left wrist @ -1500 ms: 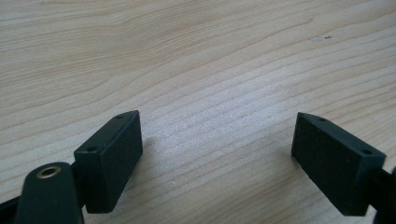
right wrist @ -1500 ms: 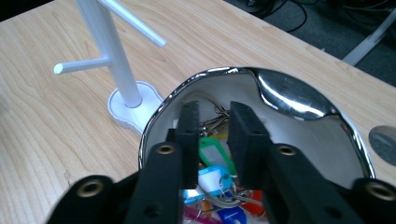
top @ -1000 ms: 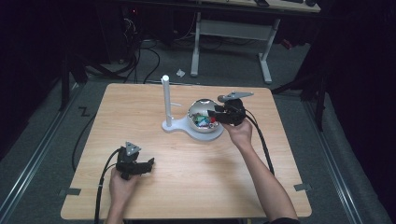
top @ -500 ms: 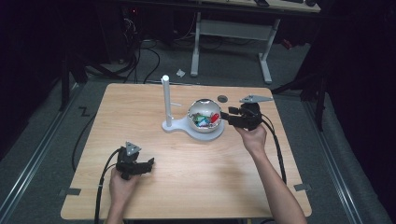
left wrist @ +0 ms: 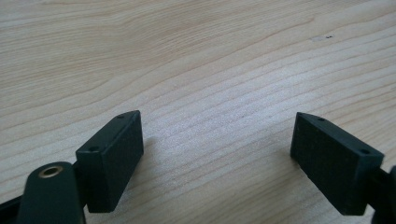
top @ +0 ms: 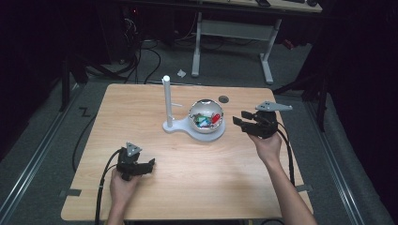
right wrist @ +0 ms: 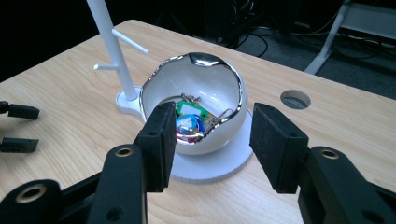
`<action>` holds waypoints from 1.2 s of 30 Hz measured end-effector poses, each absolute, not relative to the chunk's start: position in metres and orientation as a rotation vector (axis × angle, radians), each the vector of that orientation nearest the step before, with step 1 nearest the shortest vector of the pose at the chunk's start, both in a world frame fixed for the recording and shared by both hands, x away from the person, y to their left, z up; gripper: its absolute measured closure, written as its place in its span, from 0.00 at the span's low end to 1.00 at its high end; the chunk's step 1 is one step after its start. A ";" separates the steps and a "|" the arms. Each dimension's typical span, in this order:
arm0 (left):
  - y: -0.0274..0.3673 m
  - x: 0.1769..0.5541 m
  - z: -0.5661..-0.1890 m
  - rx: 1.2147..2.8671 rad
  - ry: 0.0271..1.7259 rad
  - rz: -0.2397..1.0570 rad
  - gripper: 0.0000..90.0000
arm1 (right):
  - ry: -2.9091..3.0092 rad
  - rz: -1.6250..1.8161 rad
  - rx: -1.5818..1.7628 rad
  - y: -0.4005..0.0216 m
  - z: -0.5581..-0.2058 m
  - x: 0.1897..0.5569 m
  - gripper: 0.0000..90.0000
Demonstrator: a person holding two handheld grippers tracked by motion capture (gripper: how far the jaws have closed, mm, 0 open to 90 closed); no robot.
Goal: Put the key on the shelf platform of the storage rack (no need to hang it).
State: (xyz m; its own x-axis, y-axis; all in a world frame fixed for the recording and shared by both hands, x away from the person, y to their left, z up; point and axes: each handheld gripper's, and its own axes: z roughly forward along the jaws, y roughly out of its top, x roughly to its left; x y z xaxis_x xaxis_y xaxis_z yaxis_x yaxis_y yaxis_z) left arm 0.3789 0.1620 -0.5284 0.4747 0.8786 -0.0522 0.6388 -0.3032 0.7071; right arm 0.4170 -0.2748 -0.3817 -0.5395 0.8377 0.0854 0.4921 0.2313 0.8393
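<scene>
Ok so right gripper (top: 240, 120) sits right of centre in the high view, held just off the table, jaws pointing left at the bowl (top: 206, 116). My read on the jaws: they've just been opening, now standing moderately wide w/ nothing between the pads. In the right gripper view (right wrist: 210, 140) the bowl (right wrist: 194, 100) sits mid-frame past the fingertips, near but apart from them, no contact.

Bowl is shiny, silver rim, white inside, sits on a round white base (top: 210, 135) at centre of the high view. Inside it I see small coloured bits (right wrist: 187, 122): a green tag, sth blue, sth red, plus thin metal rings; can't tell exactly what each is. White post (top: 166, 101) stands upright at the left end of the same base, just left of the bowl, w/ short pegs sticking out.

Left gripper (top: 149, 164) is lower left in the high view, low over the table (top: 141, 108), well apart from bowl & base. Left gripper view (left wrist: 215, 149): jaws wide apart, bare wood grain between them, holding nothing.

Round hole (top: 223, 99) in the tabletop just above-right of the bowl; also upper right in the right gripper view (right wrist: 295, 99). Cables trail from both grippers toward the bottom of the frame
</scene>
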 end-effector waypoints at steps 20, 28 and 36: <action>0.162 0.379 -0.528 2.046 1.254 0.455 0.20 | 2.080 1.252 1.215 -0.292 -0.378 0.378 0.56; 0.162 0.379 -0.528 2.047 1.253 0.456 0.20 | 2.044 1.254 1.238 -0.302 -0.382 0.362 0.56; 0.162 0.379 -0.528 2.050 1.254 0.459 0.20 | 1.991 1.288 1.248 -0.312 -0.384 0.344 0.57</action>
State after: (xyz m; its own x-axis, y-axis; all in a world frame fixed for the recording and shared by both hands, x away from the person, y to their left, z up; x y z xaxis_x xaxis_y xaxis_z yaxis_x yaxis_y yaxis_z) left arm 0.3786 0.1618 -0.5284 0.4733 0.8795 -0.0506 0.6392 -0.3033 0.7068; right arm 0.3440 -0.3121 -0.3839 -0.4841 0.8700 0.0931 0.4414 0.1509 0.8845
